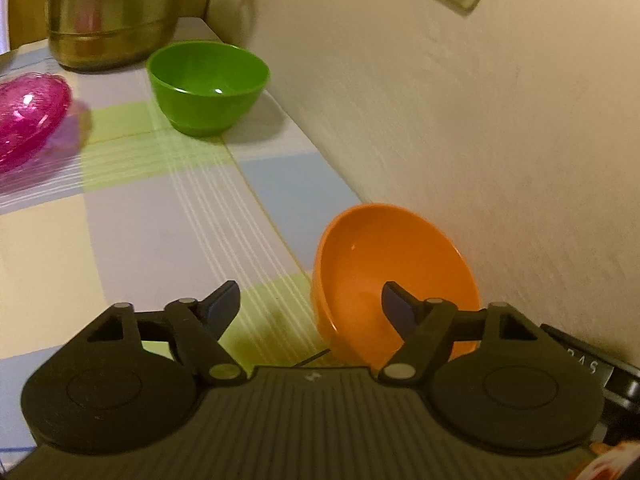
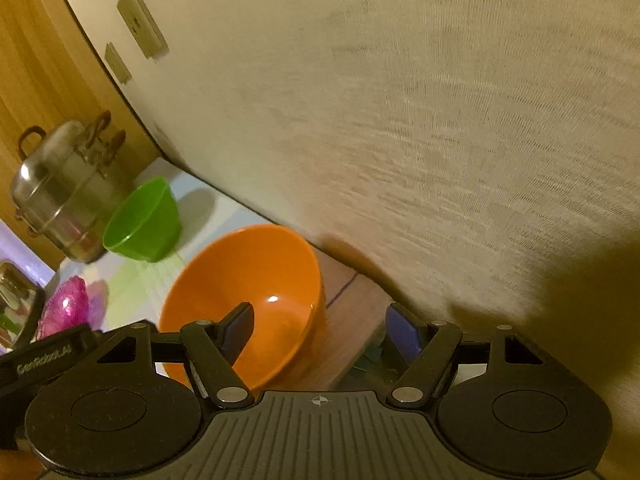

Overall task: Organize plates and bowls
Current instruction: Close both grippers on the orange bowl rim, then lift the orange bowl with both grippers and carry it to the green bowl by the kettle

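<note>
While both hand-held grippers [image 1: 310, 306] [image 2: 320, 326] stood apart and empty beside the orange bowl [image 1: 384, 264], its rim seemingly awaited clamping before stacking.

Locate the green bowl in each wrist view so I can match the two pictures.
Left wrist: green bowl upper left of centre, upright on the tablecloth by the wall.
Right wrist: green bowl at middle left, appearing tilted.
Shared landmark: the steel pot, just behind the green bowl in both.
</note>
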### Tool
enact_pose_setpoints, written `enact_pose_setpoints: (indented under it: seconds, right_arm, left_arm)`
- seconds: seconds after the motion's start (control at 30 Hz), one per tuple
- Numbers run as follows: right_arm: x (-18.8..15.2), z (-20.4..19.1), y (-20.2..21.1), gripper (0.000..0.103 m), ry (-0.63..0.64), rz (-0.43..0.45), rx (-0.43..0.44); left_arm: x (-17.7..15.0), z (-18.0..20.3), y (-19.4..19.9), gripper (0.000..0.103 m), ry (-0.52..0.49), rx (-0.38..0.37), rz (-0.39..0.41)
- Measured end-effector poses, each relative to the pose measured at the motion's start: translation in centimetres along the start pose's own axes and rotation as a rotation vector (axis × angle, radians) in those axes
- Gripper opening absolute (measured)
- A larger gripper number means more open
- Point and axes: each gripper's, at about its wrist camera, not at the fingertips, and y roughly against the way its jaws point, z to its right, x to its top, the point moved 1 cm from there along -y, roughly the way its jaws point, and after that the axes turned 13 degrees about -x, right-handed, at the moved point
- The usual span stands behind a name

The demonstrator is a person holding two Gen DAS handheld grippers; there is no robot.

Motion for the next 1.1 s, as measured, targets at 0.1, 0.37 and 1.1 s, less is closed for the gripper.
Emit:
enact_pose_setpoints:
  seconds: [0.1, 0.37, 1.1]
  right_arm:
    - [0.0, 0.0, -0.7, 0.073, 0.0, -0.014, -0.002]
    - [0.0, -0.6, -2.1, 0.057, 0.02, -0.038, -0.002]
    - [-0.3, -1.8, -3.2, 0.02, 0.05, -0.089, -0.001]
  left_arm:
    - [0.1, -0.2, -0.9, 0.069, -0.007, -0.005, -0.024]
    - [0.4, -0.8, -2.9, 0.044, -0.004, -0.006, -0.062]
    - [0.3, -1.1, -2.6, 0.011, -0.004, -0.032, -0.058]
